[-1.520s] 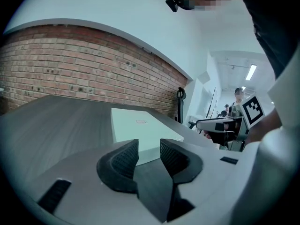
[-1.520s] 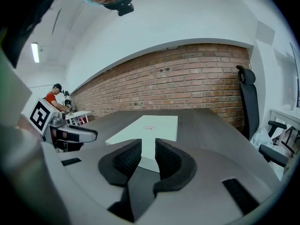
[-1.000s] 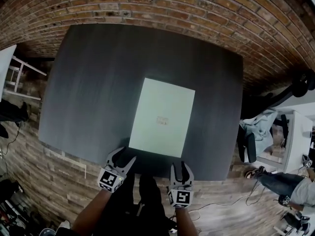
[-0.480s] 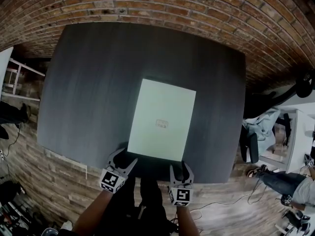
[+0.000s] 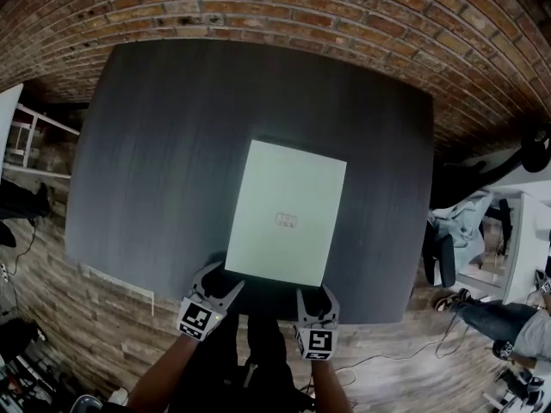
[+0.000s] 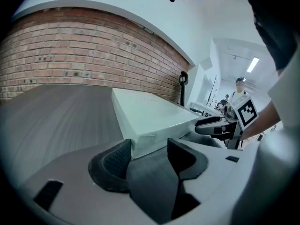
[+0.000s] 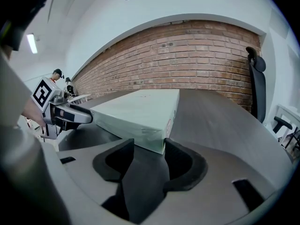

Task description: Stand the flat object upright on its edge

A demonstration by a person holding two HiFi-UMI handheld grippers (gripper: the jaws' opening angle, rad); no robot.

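A flat pale green box (image 5: 287, 212) lies face-down flat on the dark table (image 5: 155, 144), a little right of the middle. My left gripper (image 5: 219, 280) is at the box's near left corner, and that corner (image 6: 150, 118) sits between its spread fingers. My right gripper (image 5: 317, 298) is at the near right corner. The box (image 7: 140, 111) reaches in between the fingers there too. Both grippers stand open, and I see neither gripper's pads squeezing the box. The right gripper (image 6: 211, 125) shows in the left gripper view. The left gripper (image 7: 70, 115) shows in the right gripper view.
The table's near edge (image 5: 258, 312) runs just under both grippers. Brick wall (image 5: 284, 7) lies beyond the far edge. A black office chair (image 5: 443, 256) and a white desk (image 5: 516, 231) stand to the right, with cables on the wood floor (image 5: 405, 360).
Both grippers have come up to the box's near corners, and their jaws have spread wider. The box still lies flat in the same place.
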